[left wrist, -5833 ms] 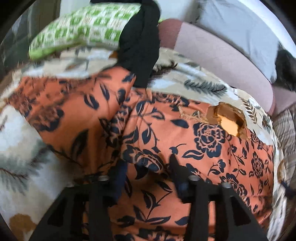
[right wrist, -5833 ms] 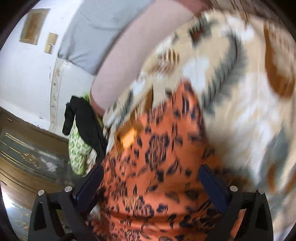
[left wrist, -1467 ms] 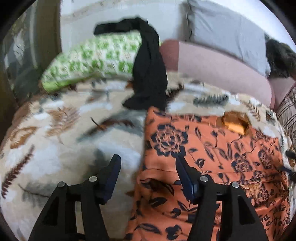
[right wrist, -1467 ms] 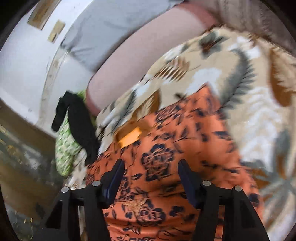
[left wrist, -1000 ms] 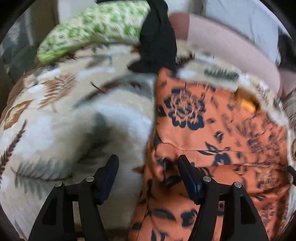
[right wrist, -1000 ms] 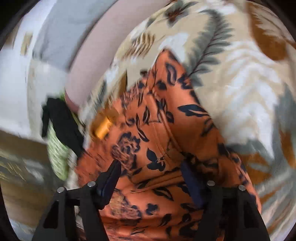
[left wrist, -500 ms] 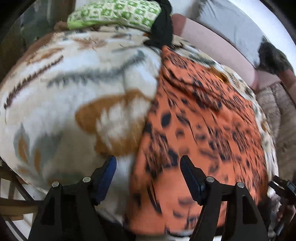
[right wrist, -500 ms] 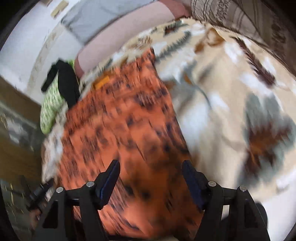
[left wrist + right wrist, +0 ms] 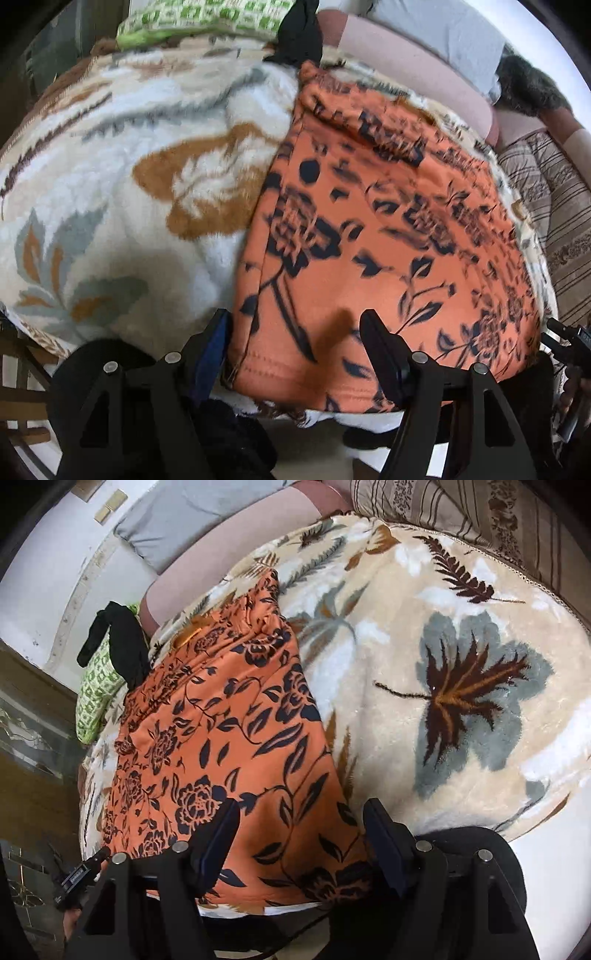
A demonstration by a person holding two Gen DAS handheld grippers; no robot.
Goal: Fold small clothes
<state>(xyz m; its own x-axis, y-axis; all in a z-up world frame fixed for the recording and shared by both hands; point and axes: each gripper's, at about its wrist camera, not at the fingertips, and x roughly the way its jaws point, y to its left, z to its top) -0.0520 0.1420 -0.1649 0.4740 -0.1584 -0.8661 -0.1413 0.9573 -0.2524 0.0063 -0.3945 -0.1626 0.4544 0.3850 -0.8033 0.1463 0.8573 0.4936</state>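
A cream blanket [image 9: 110, 192] with grey and brown leaf prints covers the bed and carries everything in view. At its far end lies a green-and-white patterned pillow [image 9: 207, 18], with a black garment [image 9: 301, 33] draped over the pillow's end and touching the far corner of the orange cloth. Behind these runs a pink bolster [image 9: 417, 74], then a grey cushion [image 9: 443, 33] against the white wall [image 9: 44, 554]. A brown striped cushion [image 9: 461, 513] sits at the blanket's far right edge in the right wrist view. Nothing lies on top of the orange cloth.

No brand, label or legible writing shows; a small yellow-orange patch [image 9: 188, 637] near the cloth's far end carries nothing readable.

The task's thing, an orange garment [image 9: 229, 738] printed with dark navy flowers and vines, lies flat on the blanket as a long folded panel, reaching from the near edge of the bed towards the pillow. Its near hem is stitched and hangs slightly over the blanket edge.

The left tongs [image 9: 295, 332] stand open, the jaws straddling the near left corner of the garment without pressing it. The right tongs [image 9: 301, 821] stand open likewise over the near right corner, the cloth between the jaws but not pinched.
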